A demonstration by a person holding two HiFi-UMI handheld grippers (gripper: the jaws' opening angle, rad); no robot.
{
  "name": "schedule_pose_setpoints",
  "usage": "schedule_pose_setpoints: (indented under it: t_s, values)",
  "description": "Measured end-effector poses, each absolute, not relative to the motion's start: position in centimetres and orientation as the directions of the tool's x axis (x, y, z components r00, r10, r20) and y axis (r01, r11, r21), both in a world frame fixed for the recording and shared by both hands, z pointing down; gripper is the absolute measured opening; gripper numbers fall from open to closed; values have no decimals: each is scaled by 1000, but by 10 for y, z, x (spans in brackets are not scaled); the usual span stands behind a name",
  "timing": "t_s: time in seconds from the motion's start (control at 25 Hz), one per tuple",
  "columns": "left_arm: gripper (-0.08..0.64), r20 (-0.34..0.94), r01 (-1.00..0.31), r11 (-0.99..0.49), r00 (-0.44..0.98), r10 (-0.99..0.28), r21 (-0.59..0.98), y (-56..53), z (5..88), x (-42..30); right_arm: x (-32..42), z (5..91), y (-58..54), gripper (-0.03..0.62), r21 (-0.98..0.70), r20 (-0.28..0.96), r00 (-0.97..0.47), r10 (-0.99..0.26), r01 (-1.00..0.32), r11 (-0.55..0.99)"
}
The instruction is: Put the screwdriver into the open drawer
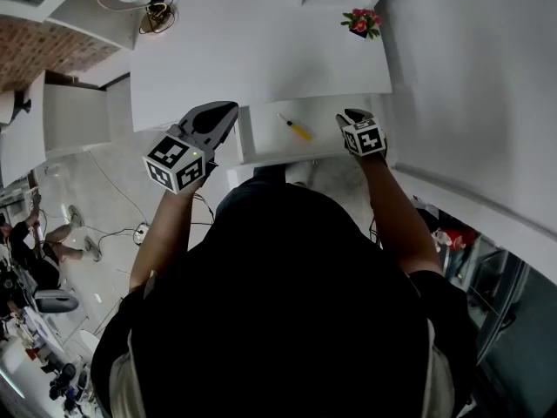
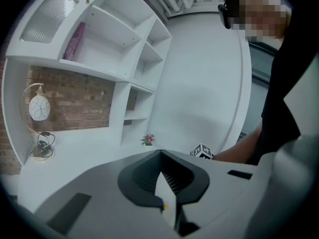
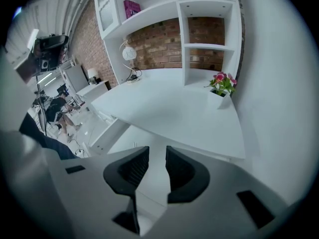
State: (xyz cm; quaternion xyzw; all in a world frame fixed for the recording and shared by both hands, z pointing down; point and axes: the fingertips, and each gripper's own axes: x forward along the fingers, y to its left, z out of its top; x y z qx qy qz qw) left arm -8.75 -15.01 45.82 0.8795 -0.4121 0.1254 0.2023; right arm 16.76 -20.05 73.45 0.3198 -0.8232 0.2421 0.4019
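A: Screwdriver [image 1: 296,129] check: it lies yellow handle and all inside the open drawer [image 1: 261,142] at the centre of the head view, just below the desk [image 1: 261,50] edge. Your placing looks finished.

B: Agreed. Your left gripper [image 1: 228,111] hangs left of the drawer, jaws closed on nothing. Your right gripper [image 1: 351,115] sits at the drawer's right corner, jaws slightly parted and empty.

A: So draw both straight back toward you. Don't sweep across the drawer, or you may knock the tool.

B: If you close the drawer, push its front evenly so the screwdriver doesn't roll.
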Motion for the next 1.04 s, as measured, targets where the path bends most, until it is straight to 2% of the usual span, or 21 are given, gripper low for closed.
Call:
schedule_pose_setpoints:
  t_s: [1.04]
  values:
    - [15,306,-743,-648,664,-683,166,-91,401,-34,190,586,-165,110,35,647,-525,-553,-704,710]
